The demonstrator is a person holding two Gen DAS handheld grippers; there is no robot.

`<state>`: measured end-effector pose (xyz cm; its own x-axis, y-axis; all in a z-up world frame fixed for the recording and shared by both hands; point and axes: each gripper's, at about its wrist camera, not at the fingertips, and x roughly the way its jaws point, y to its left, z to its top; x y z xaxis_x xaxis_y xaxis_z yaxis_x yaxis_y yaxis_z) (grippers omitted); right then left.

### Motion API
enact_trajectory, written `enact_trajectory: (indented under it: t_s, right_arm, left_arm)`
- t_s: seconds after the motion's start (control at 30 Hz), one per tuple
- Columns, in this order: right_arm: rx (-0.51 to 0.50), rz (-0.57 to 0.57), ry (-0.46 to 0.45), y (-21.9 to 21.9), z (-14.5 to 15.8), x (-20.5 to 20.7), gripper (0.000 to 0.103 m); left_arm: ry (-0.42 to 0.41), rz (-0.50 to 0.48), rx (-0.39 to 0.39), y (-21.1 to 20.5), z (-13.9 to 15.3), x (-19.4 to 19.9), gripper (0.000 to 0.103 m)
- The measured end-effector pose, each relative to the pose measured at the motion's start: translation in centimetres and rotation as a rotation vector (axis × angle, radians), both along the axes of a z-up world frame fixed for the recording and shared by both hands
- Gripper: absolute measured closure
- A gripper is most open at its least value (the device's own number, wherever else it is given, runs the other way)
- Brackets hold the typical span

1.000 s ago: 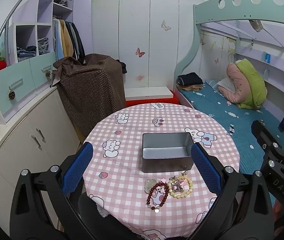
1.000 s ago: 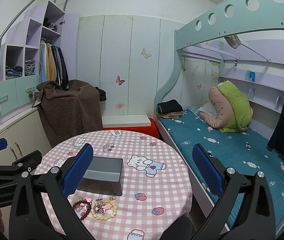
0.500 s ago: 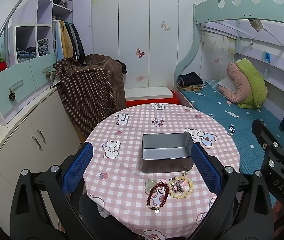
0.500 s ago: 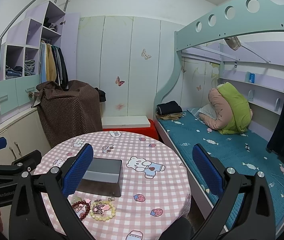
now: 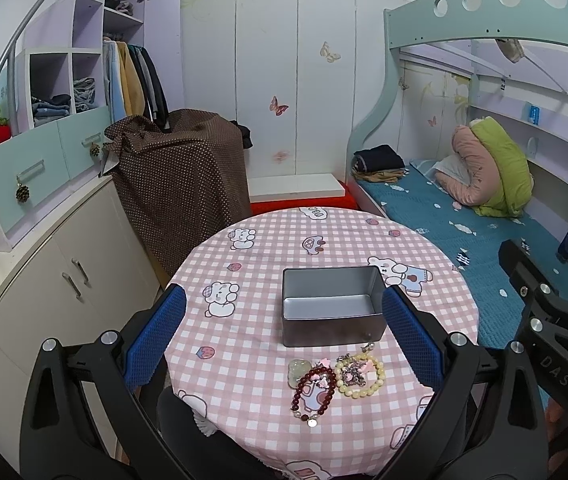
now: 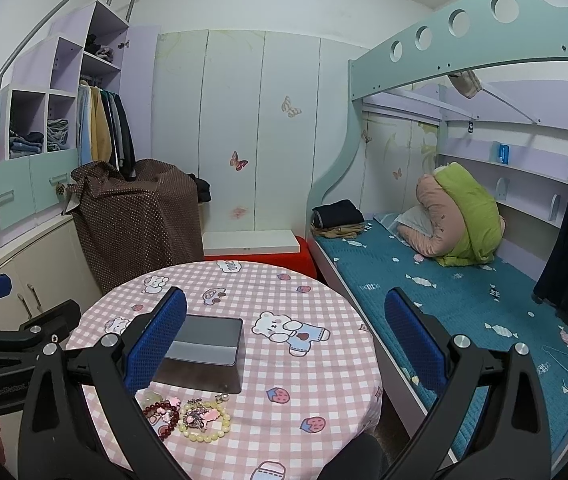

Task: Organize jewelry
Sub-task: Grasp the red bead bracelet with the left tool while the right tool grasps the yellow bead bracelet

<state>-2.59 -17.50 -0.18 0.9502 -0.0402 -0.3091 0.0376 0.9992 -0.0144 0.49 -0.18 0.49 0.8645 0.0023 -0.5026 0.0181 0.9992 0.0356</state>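
Note:
An empty grey metal tin [image 5: 331, 306] [image 6: 204, 348] stands on the round table with the pink checked cloth [image 5: 252, 264] [image 6: 315, 360]. In front of it lies a small pile of jewelry: a dark red bead bracelet [image 5: 313, 394] [image 6: 162, 420], a cream bead bracelet [image 5: 359, 374] [image 6: 206, 422] with pink charms inside it, and a pale green stone [image 5: 297, 369]. My left gripper [image 5: 284, 336] hangs open above the table's near edge, its blue pads on either side of the tin. My right gripper [image 6: 284, 344] is open too, held to the right of the jewelry and empty.
A bed with a teal cover [image 6: 463, 304] runs along the right of the table. A brown dotted cloth drapes a box [image 5: 180, 184] behind the table. White cabinets [image 5: 44, 288] line the left wall. The other gripper's black frame [image 5: 555, 344] shows at the right edge.
The right wrist view has shifted slightly, with the table sitting a little further left and lower. The jewelry and tin lie where they were. Both grippers have stayed open.

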Motion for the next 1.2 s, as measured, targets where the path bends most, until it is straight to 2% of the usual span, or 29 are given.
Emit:
enact_trajectory:
  t_s: [0.2,0.33,0.4,0.5,0.77,0.93,0.97,1.07,1.2]
  right_arm:
    - [0.001,0.004,0.014,0.0,-0.4,0.3,0.007]
    - [0.0,0.019,0.06,-0.1,-1.5,1.1,0.007]
    - [-0.001,0.024,0.091,0.0,-2.3,1.6,0.007]
    - [-0.011,0.039,0.19,0.2,-4.7,3.1,0.007]
    - [-0.053,0.05,0.453,1.1,-12.3,6.5,0.007]
    - [-0.055,0.068,0.542,1.6,-14.9,8.1,0.008]
    - [-0.063,0.074,0.555,1.8,-15.2,8.4,0.01]
    - [-0.072,0.095,0.596,2.2,-16.2,9.3,0.017]
    - [-0.074,0.123,0.641,2.6,-17.2,10.0,0.027]
  left_arm:
    - [0.009,-0.01,0.001,-0.1,-0.2,0.2,0.005]
    - [0.042,-0.018,0.0,0.2,-1.3,0.7,0.005]
    - [0.081,-0.021,-0.001,0.5,-2.4,1.5,0.005]
    - [0.153,-0.022,0.004,1.2,-4.6,2.8,0.005]
    - [0.419,-0.033,-0.007,3.5,-13.5,6.3,0.005]
    - [0.504,-0.075,-0.022,4.0,-17.0,7.7,0.006]
    - [0.52,-0.078,-0.018,4.0,-17.7,7.9,0.007]
    - [0.572,-0.107,-0.028,3.9,-18.7,8.3,0.027]
    - [0.557,-0.115,0.015,3.4,-19.3,8.5,0.028]
